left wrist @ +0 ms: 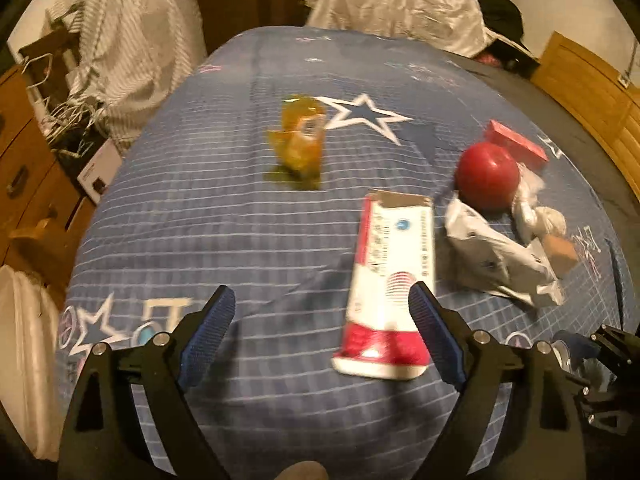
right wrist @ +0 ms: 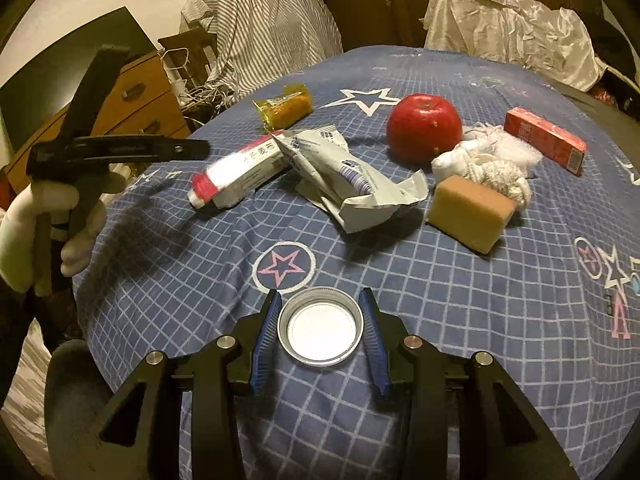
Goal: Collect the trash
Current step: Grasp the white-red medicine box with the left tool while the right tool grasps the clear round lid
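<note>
Nearest, in the right wrist view, the right gripper (right wrist: pixel 320 334) is clenched on a round metal lid (right wrist: pixel 321 333), open side up with a white inner face, both blue pads against its rim, over the blue checked bedspread (right wrist: pixel 460 320). Taking the red apple (right wrist: pixel 424 127) as landmark: the lid sits well nearer than the apple and to its left; a yellow sponge block (right wrist: pixel 470 212) lies nearer than the apple and slightly right; a bundle of white string and cloth (right wrist: pixel 486 164) lies just right of the apple, touching the sponge's far side; a crumpled white mailer bag (right wrist: pixel 352 176) lies left of the apple and nearer; a red-and-white carton (right wrist: pixel 240 174) lies left of the bag, its far end under or against the bag; a yellow plastic wrapper (right wrist: pixel 286 106) lies far left of the apple, at about the same depth; a red box (right wrist: pixel 546 142) lies right of the apple, beyond the string bundle. The left gripper (left wrist: pixel 322 308) stands released, jaws wide and gripping nothing, hovering over the bedspread with its right finger (left wrist: pixel 436 332) overlapping the carton's near end in the left wrist view; whether it touches cannot be told. A white-gloved hand (right wrist: pixel 52 224) holds that gripper, well left of the apple. Beyond the apple, a striped cloth (right wrist: pixel 260 20) and crumpled white sheeting (right wrist: pixel 508 24) lie past the bed's far edge.
</note>
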